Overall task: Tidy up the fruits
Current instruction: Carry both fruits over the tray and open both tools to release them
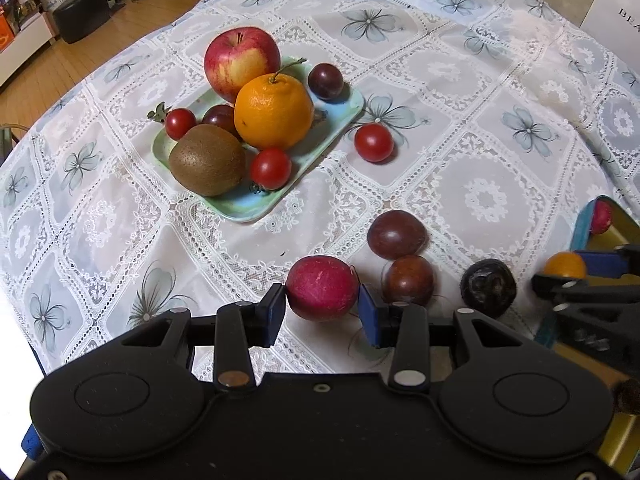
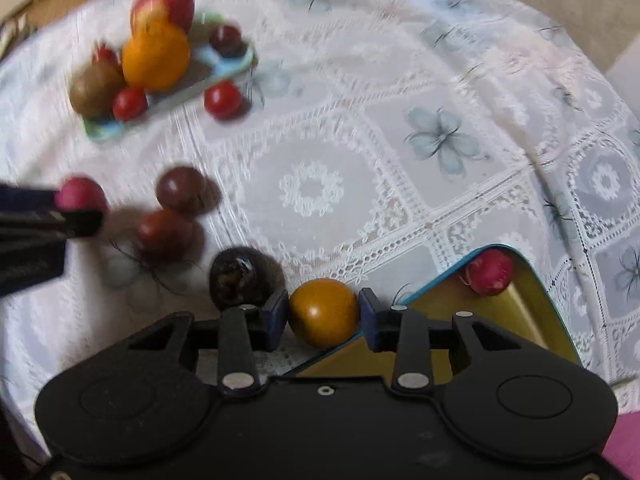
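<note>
Left gripper (image 1: 322, 306) closed on a pink-red round fruit (image 1: 322, 288), both blue pads touching its sides, above the lace-covered bench (image 1: 480, 140). Just to the right of this gripper lie two dark plums, one reddish-brown (image 1: 409, 279) and, beyond it and touching it, one purple (image 1: 396, 234); further right sits a blackish wrinkled fruit (image 1: 488, 288). Ahead and to the left stands the pale green tray (image 1: 240, 208), holding a red apple (image 1: 242, 62), an orange with stem (image 1: 274, 112), a kiwi (image 1: 207, 160), two cherry tomatoes (image 1: 271, 168) (image 1: 180, 123) and two dark plums (image 1: 326, 81) (image 1: 220, 118). A third cherry tomato (image 1: 374, 143) lies on the cloth just off the tray's right edge.

Right gripper (image 2: 323, 311) closed on a small orange-yellow round fruit (image 2: 323, 311), held between its blue pads at the near-left rim of a blue-edged tin with gold interior (image 2: 520, 312). A second pink-red fruit (image 2: 490, 272) rests in the tin's far corner, ahead and right of the gripper. The blackish fruit (image 2: 236, 278) lies just left of the left pad. This view is motion-blurred; whether the held fruit is over the tin or over the cloth cannot be told. The left gripper appears at the far left edge (image 2: 80, 216), its fruit (image 2: 78, 196) between its pads.
</note>
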